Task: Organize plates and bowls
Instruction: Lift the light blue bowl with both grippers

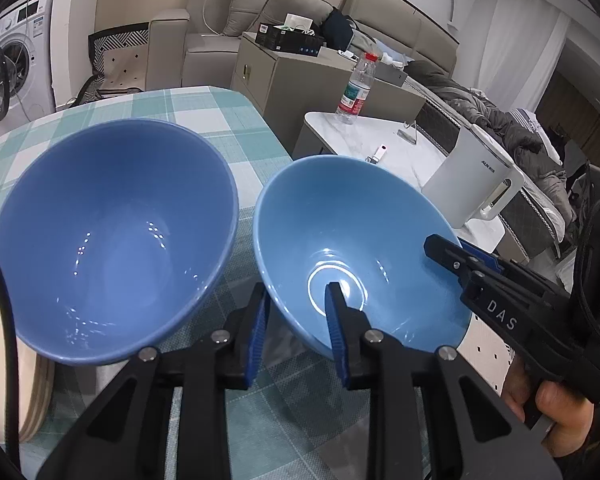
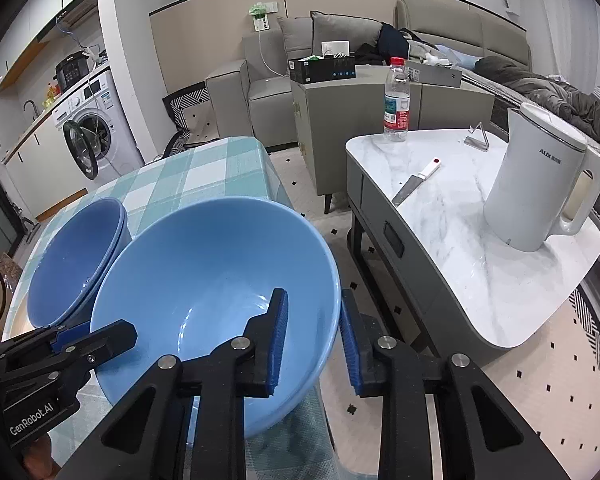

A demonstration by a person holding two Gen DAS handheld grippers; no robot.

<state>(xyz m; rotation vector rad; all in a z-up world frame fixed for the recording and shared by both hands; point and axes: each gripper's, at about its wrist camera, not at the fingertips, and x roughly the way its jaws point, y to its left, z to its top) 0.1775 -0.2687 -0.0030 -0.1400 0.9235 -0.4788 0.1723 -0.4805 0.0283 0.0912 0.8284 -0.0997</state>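
I have both grippers on the lighter blue bowl (image 1: 360, 252): my left gripper (image 1: 298, 320) pinches its near rim, my right gripper (image 2: 314, 344) pinches the rim opposite. Just beyond my left fingers sits the darker bowl (image 1: 112, 236) on the checked table (image 1: 204, 108). Two thin pinches on glazed rim could slip, tipping it off the table edge

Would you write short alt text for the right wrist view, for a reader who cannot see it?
The right gripper straddles the near rim of a light blue bowl on a checked tablecloth, while the left gripper grips its left rim. Darker blue bowls sit behind; a white kettle stands on a marble side table.
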